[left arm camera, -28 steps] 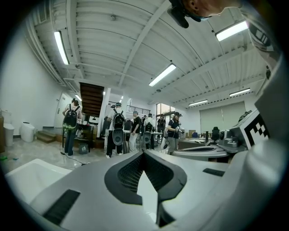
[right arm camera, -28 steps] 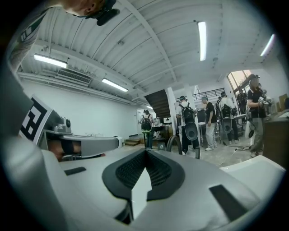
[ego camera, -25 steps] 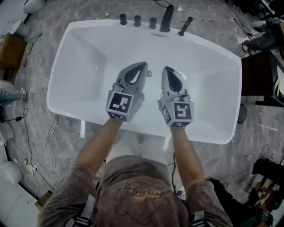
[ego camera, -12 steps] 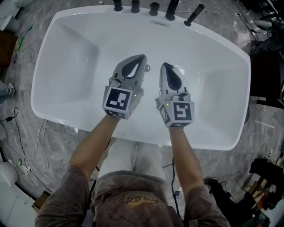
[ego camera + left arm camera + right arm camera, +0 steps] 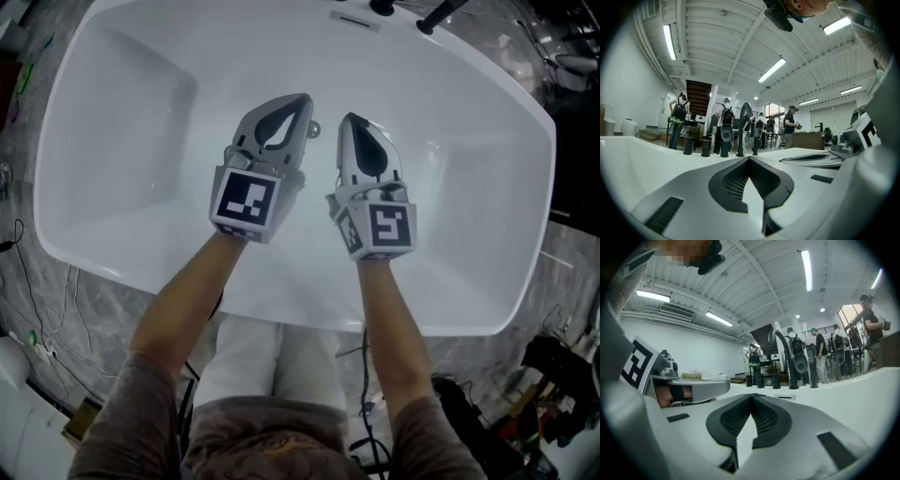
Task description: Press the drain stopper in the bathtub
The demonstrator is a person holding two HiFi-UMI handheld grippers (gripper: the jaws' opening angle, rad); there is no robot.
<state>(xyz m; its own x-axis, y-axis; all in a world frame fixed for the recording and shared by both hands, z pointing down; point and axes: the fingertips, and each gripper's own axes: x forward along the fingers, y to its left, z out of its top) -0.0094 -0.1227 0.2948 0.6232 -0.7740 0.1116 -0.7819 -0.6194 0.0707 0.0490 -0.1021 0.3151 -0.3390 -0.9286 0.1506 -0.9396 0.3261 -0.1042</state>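
White acrylic is filling most of the head view: the bathtub (image 5: 131,141) is lying lengthwise under the person, who is leaning over its near rim with both forearms reaching in. The left gripper (image 5: 302,101) and the right gripper (image 5: 350,119) are hovering side by side above the tub floor, near each other but not touching, both pointing toward the far wall.

Along that far rim, well beyond the fingertips, the dark tap fittings (image 5: 439,15) are standing in a row. They are also showing straight ahead in the left gripper view (image 5: 722,136) and in the right gripper view (image 5: 787,366).

On the left gripper (image 5: 749,158) the fingers (image 5: 733,183) are meeting at their tips, with nothing between them. On the right gripper (image 5: 751,395) the fingers (image 5: 766,420) are closed together in the same way, also empty.

The drain stopper (image 5: 315,126) is showing as a small metallic knob on the tub floor, just beyond and slightly right of the left fingertips, and left of the right ones.

Judging from this, the approach is under way and the press is not yet made. The next move is probably calling for lowering one closed pair of tips, most likely the left, straight down onto the knob and pushing squarely so they are not sliding off its small top.
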